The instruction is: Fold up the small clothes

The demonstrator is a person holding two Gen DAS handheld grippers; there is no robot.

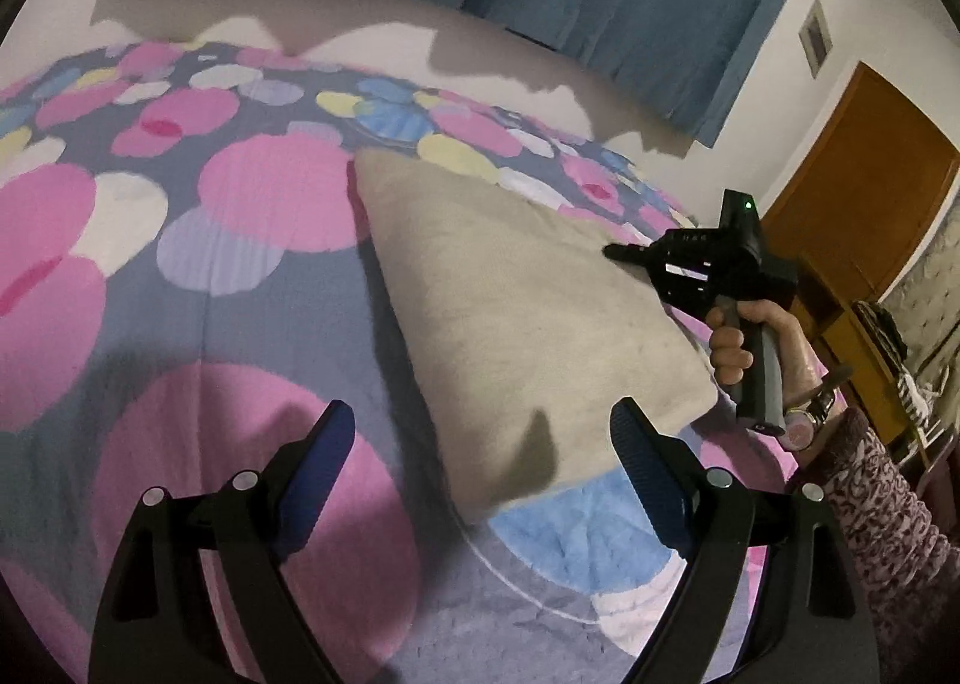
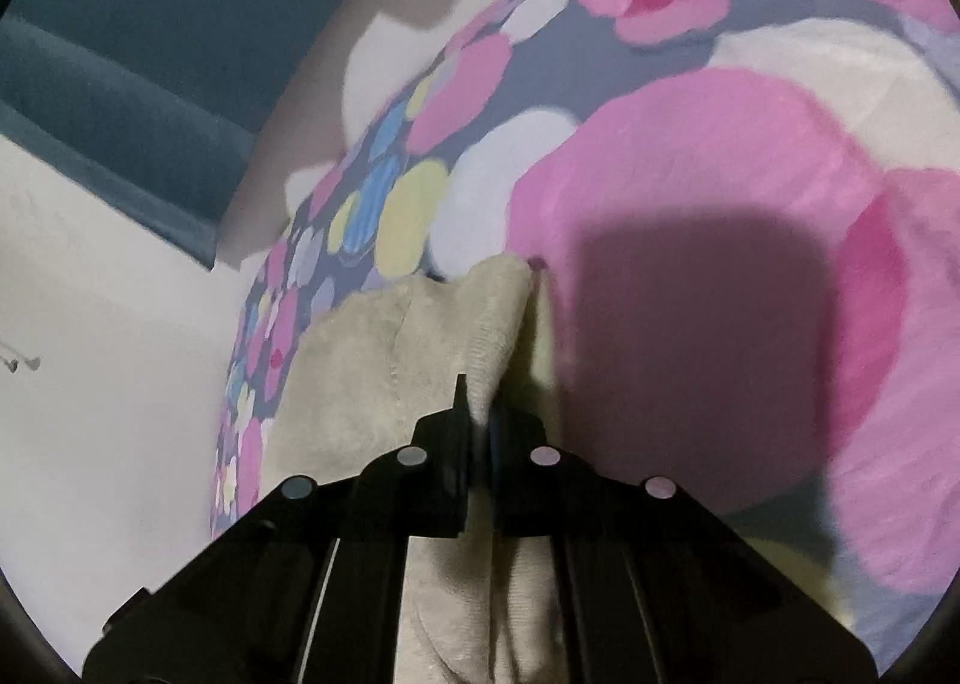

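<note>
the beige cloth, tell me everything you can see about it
The beige cloth is a plain, soft, fleecy-looking fabric with no print. It lies mostly flat on the flowered bedspread, its near corner pointing toward the open left tool, which does not touch it. In the right wrist view the right tool is shut on a bunched fold of it, lifting that edge into a ridge.

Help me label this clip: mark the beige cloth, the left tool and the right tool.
beige cloth (image 1: 510, 324), left wrist view, middle of its flat top surface.
left tool (image 1: 483, 462), left wrist view, the open gap midway between its fingertips.
right tool (image 2: 480, 402), right wrist view, between its tips, pinched on the cloth.
</note>
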